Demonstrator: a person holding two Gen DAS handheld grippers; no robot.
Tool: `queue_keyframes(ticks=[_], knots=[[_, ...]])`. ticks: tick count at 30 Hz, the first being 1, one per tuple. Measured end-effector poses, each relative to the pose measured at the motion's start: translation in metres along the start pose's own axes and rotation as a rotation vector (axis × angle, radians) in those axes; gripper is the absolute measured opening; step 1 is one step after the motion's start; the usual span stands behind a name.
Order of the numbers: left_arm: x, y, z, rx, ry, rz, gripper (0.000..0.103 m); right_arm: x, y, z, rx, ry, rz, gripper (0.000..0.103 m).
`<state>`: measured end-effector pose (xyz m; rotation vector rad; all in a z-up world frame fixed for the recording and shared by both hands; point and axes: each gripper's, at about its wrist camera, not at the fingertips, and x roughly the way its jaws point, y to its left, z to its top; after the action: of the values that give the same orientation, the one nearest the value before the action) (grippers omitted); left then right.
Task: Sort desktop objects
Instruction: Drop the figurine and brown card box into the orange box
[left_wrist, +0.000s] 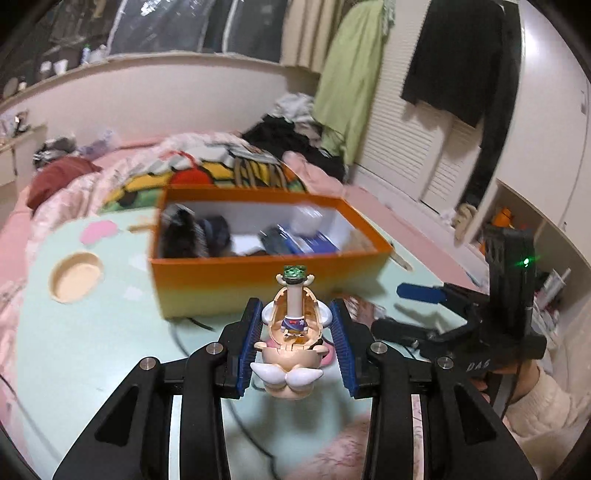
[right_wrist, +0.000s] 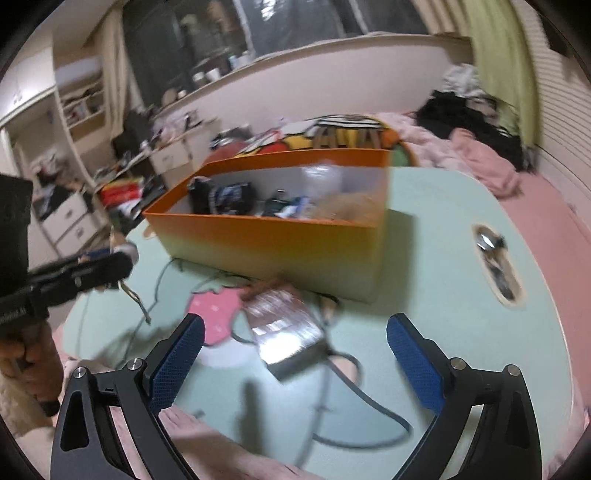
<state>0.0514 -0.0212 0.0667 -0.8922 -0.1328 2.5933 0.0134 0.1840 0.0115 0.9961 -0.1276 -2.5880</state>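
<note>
Clamped between the blue ribbed pads of the left gripper (left_wrist: 295, 343): a small cream plastic figurine with white wings and a green cap (left_wrist: 293, 332), upright, lifted above the pale green table (left_wrist: 92, 332), just in front of the orange cardboard box (left_wrist: 266, 273). Spread wide and empty, the right gripper (right_wrist: 295, 365), hovering above a glossy flat brown packet (right_wrist: 284, 325) beside a pink card (right_wrist: 214, 314), near the box's front wall.
</note>
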Motion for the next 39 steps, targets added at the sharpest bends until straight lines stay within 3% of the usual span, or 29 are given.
queue_keyframes(ticks=[1, 3, 4, 8, 12, 16, 21, 22, 23, 24, 25, 26, 27, 28, 29, 32, 36, 39], knots=[[-0.003, 0.003, 0.002, -0.009, -0.011, 0.002, 0.039, 0.006, 0.004, 0.002, -0.017, 0.021, -0.007, 0.091], [-0.008, 0.008, 0.004, -0.02, -0.024, 0.0, 0.039, 0.029, 0.012, 0.001, -0.063, 0.124, -0.003, 0.049], [-0.009, 0.009, 0.004, -0.021, -0.03, 0.005, 0.039, 0.028, 0.015, 0.0, -0.091, 0.096, -0.019, 0.04], [-0.006, 0.013, 0.003, -0.026, -0.027, 0.012, 0.039, 0.024, 0.025, -0.013, -0.133, 0.077, 0.036, 0.039], [-0.006, 0.011, 0.006, -0.028, -0.033, 0.0, 0.039, -0.004, 0.02, 0.0, -0.065, -0.063, 0.142, 0.039], [-0.002, 0.002, 0.037, -0.016, -0.09, 0.009, 0.039, -0.014, 0.018, 0.048, -0.064, -0.156, 0.061, 0.039], [0.026, 0.008, 0.085, -0.067, -0.12, 0.043, 0.039, 0.019, 0.008, 0.1, 0.004, -0.186, -0.03, 0.04], [0.038, 0.014, 0.089, -0.083, -0.106, 0.059, 0.051, 0.027, 0.007, 0.101, 0.005, -0.172, -0.051, 0.046], [0.051, 0.019, 0.089, -0.096, -0.074, 0.074, 0.067, 0.041, 0.007, 0.101, -0.002, -0.128, -0.078, 0.073], [0.068, 0.025, 0.087, -0.112, -0.017, 0.1, 0.096, 0.066, 0.006, 0.097, -0.021, -0.037, -0.129, 0.089], [0.084, 0.031, 0.08, -0.116, 0.036, 0.119, 0.097, 0.074, 0.005, 0.09, -0.031, 0.003, -0.155, 0.097], [0.098, 0.035, 0.071, -0.107, 0.075, 0.132, 0.097, 0.083, 0.007, 0.083, -0.074, 0.011, -0.2, 0.098], [0.102, 0.033, 0.064, -0.069, 0.078, 0.142, 0.097, 0.076, 0.011, 0.075, -0.116, -0.059, -0.188, 0.098], [0.098, 0.026, 0.058, 0.001, 0.016, 0.179, 0.097, 0.074, 0.01, 0.07, -0.108, -0.053, -0.183, 0.099], [0.092, 0.024, 0.053, 0.01, -0.032, 0.195, 0.097, 0.073, 0.007, 0.071, -0.088, -0.047, -0.179, 0.099], [0.082, 0.025, 0.055, 0.011, -0.053, 0.181, 0.097, 0.071, 0.001, 0.073, -0.074, -0.058, -0.197, 0.099], [0.045, 0.027, 0.056, -0.03, -0.162, 0.2, 0.097, 0.032, -0.003, 0.066, -0.01, -0.187, -0.19, 0.099], [0.028, 0.026, 0.05, -0.079, -0.11, 0.193, 0.099, 0.006, 0.001, 0.056, 0.033, -0.196, -0.169, 0.099]])
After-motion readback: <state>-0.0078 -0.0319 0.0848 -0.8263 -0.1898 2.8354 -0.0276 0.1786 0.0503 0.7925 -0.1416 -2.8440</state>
